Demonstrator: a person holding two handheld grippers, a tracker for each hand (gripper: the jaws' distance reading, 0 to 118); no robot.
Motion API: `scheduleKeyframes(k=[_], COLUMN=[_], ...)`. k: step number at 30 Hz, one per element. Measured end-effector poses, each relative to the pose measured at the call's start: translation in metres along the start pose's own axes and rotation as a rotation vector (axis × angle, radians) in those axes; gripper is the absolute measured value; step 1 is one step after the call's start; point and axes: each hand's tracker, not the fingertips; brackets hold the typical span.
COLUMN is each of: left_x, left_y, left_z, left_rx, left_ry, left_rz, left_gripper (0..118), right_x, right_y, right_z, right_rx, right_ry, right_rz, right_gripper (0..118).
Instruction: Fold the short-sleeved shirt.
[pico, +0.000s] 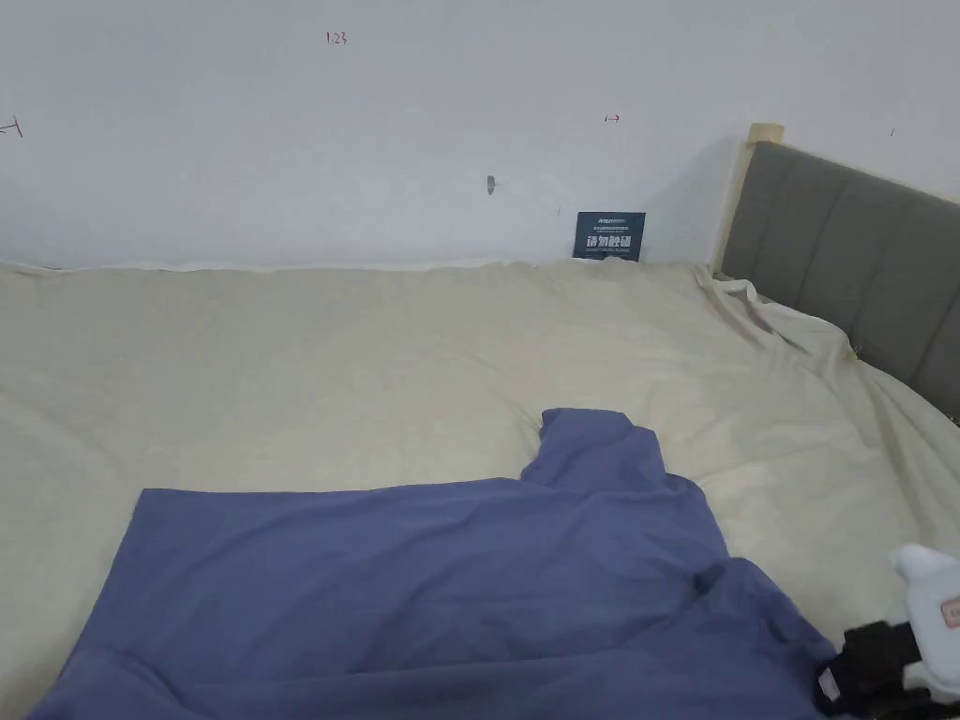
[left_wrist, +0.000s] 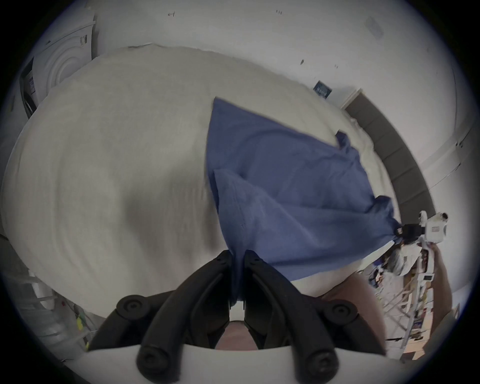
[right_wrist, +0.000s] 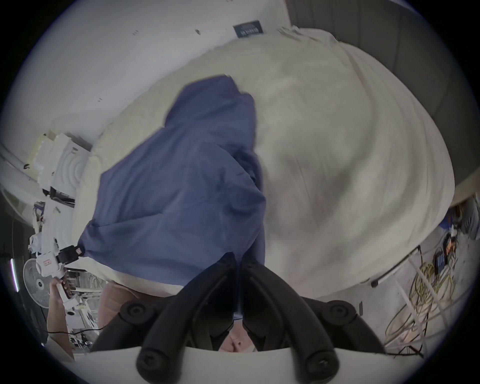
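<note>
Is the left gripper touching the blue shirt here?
Touching. In the left gripper view, the left gripper has both jaws closed on a bunched edge of the blue shirt.

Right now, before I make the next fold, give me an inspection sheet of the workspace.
Surface: bed covered by a cream sheet, lightly wrinkled.
Job's things: blue shirt spread on the near part of the bed, one sleeve pointing toward the wall; near edge lifted off the sheet.
Clutter: nothing seen on the bed besides the shirt.
Grippers: left gripper shut on the shirt's edge; right gripper shut on another part of the edge.
Cables: yellow cable coils on the floor beside the bed.
Surroundings: white wall with a small dark sign, grey headboard, fan on the floor.
</note>
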Motion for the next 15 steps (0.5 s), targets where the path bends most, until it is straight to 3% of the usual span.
scheduleKeyframes(k=[4,7,8,9,10,11,12,13,15], left_x=[-0.007,-0.013,-0.015,-0.016,-0.017,-0.018,-0.019,-0.021,-0.020], left_y=[-0.018,-0.024,-0.024,-0.024,-0.023,-0.021,-0.019,-0.018,-0.017], left_z=[-0.029,-0.032,-0.030,-0.028,-0.026,-0.021,-0.019,-0.015,0.001], left_rx=[-0.008,0.010,0.024,0.031,0.039,0.053,0.051,0.045,0.075], left_ry=[0.051,0.034,0.019,0.019,0.036,0.118,0.169,0.185,0.146], left_rz=[0.011,0.068,0.079,0.075,0.059,0.016,-0.009,-0.032,-0.024], left_gripper=[9,9,9,19,44,77,107,111,111], right_x=[0.013,0.014,0.015,0.016,0.017,0.017,0.018,0.019,0.015], right_y=[-0.017,-0.020,-0.020,-0.020,-0.020,-0.021,-0.021,-0.021,-0.031], right_z=[-0.030,-0.033,-0.031,-0.026,-0.022,-0.018,-0.013,-0.001,0.013], right_rx=[-0.012,0.013,0.027,0.069,0.109,0.141,0.167,0.260,0.289], right_ry=[0.013,0.012,0.016,0.002,-0.027,-0.048,-0.063,-0.071,-0.066], right_rz=[-0.065,-0.056,-0.054,-0.046,-0.029,0.004,0.024,0.021,0.018], right_gripper=[4,5,14,50,88,114,114,110,110])
